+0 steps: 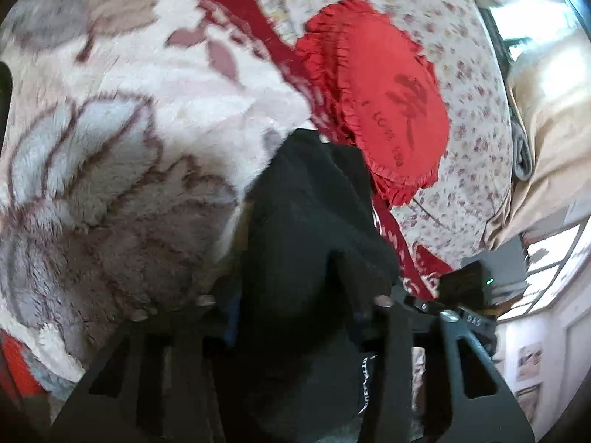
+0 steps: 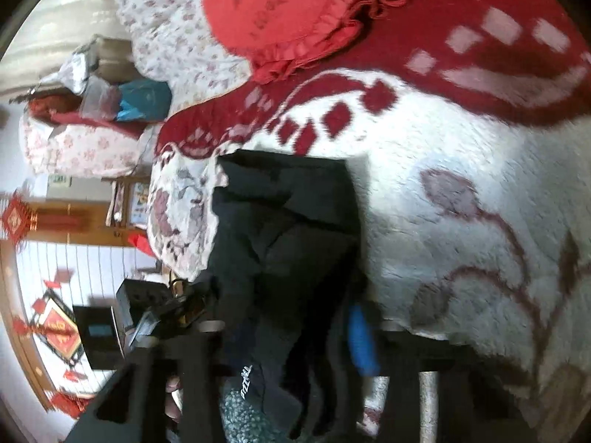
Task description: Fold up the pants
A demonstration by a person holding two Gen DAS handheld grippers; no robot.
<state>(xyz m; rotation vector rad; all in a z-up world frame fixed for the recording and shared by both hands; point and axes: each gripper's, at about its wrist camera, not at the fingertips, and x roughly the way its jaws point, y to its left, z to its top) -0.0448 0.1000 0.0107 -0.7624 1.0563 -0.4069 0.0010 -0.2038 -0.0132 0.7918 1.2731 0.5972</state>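
Observation:
The black pants [image 1: 310, 229] hang bunched between the fingers of my left gripper [image 1: 295, 306], which is shut on the fabric and holds it above the bed. In the right wrist view the black pants [image 2: 288, 229] drape down from my right gripper [image 2: 295, 332], which is shut on them too; a blue pad [image 2: 362, 343] shows beside the cloth. A white printed label [image 2: 245, 373] is visible on the pants near the right fingers. The fingertips of both grippers are hidden by the fabric.
A fluffy white blanket with grey-brown flowers [image 1: 122, 140] covers the bed. A red frilled heart-shaped cushion [image 1: 376, 103] lies on a floral sheet [image 1: 469, 140]. In the right wrist view there are the blanket's red border [image 2: 461, 55], bags [image 2: 122, 96] and a dark box [image 2: 99, 332] beyond the bed edge.

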